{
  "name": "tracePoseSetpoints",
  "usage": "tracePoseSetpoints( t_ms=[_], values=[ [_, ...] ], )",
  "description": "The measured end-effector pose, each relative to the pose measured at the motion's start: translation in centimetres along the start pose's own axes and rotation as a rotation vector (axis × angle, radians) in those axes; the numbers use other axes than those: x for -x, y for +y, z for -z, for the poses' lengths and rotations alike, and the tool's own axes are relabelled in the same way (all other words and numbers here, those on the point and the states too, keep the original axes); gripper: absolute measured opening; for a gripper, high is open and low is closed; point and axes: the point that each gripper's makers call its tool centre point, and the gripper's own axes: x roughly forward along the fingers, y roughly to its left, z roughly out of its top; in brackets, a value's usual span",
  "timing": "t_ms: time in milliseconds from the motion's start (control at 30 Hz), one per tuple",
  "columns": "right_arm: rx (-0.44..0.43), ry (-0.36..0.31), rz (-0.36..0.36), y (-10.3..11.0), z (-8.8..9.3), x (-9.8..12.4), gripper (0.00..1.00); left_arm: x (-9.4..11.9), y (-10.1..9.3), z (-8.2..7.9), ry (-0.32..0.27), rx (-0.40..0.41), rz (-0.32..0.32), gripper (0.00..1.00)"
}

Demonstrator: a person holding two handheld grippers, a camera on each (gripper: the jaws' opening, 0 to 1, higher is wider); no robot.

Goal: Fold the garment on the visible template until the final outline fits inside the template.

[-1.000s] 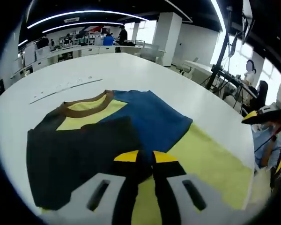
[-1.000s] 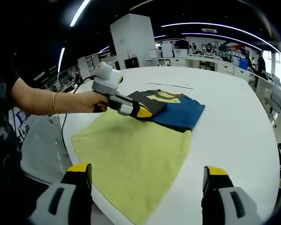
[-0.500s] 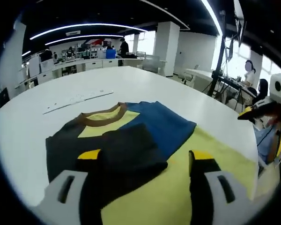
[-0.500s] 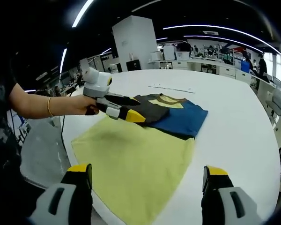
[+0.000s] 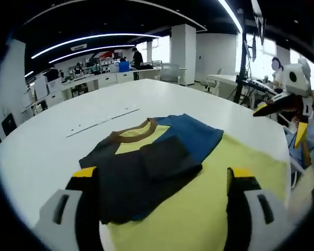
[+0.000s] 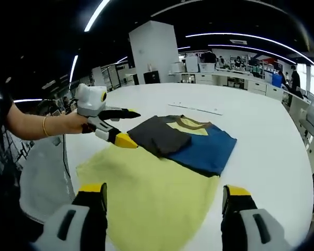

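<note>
One folded garment (image 6: 184,139) (no readable print), yellow template (image 6: 157,201), white table (image 6: 261,130)

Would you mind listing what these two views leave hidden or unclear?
- Yellow template: its near edge is cut off behind the right gripper in the right gripper view.
- Template beneath the folded garment, left gripper view: covered by cloth.
- Strip on the table beyond the garment: too small to identify.
- Left gripper: open; its jaws hide the garment's near corner.
</note>
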Motion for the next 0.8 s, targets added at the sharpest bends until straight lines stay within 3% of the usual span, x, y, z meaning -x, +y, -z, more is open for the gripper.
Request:
tracePoseSetpoints(
  t_ms=[367, 567, 800],
  values=[
    [0.110, 0.061, -0.006, 0.2, -1.4, -3.7, 0.85, 3.6, 0.6, 0.8, 0.001, -0.048, -0.005, 0.99],
    [0.122, 0.071, -0.033, 0.7, -2.1, -5.7, 0.80, 5.4, 0.3, 0.6, -0.015, -0.063, -0.005, 0.99],
    [0.117, 0.038, -0.106, 1.8, -3.5, -7.8, 0.61, 7.2, 0.2, 0.6, -0.023, -0.052, -0.009, 0.99]
  ],
)
